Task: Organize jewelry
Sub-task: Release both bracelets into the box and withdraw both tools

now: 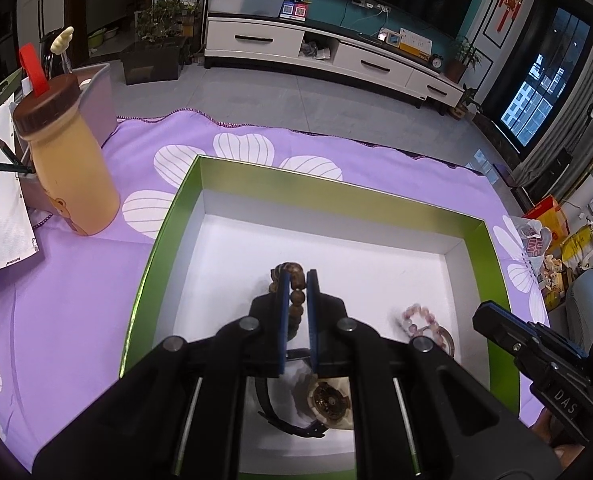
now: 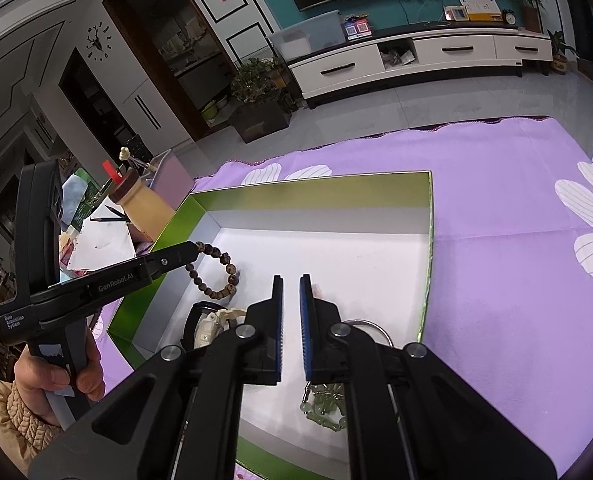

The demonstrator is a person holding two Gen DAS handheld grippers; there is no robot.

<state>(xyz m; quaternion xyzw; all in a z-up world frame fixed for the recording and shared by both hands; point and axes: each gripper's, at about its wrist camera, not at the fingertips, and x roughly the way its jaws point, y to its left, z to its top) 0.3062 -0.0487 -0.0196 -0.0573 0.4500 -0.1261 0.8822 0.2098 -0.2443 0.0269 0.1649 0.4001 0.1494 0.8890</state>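
A green-walled box (image 1: 168, 216) with a white floor lies on the purple cloth; it also shows in the right wrist view (image 2: 316, 192). My left gripper (image 1: 299, 280) is shut on a brown bead bracelet (image 1: 297, 297) and holds it over the box floor; the bracelet hangs from its tip in the right wrist view (image 2: 224, 272). My right gripper (image 2: 291, 280) is nearly closed and empty above the box. A watch (image 1: 328, 400), a pink bead bracelet (image 1: 424, 324), a green bead string (image 2: 324, 404) and a silver ring (image 2: 370, 330) lie in the box.
A yellow bottle (image 1: 70, 172) with a brown cap stands left of the box, beside pencils (image 1: 4, 166) and papers. The purple flowered cloth (image 2: 516, 280) stretches to the right. A TV cabinet (image 1: 336, 56) stands across the floor.
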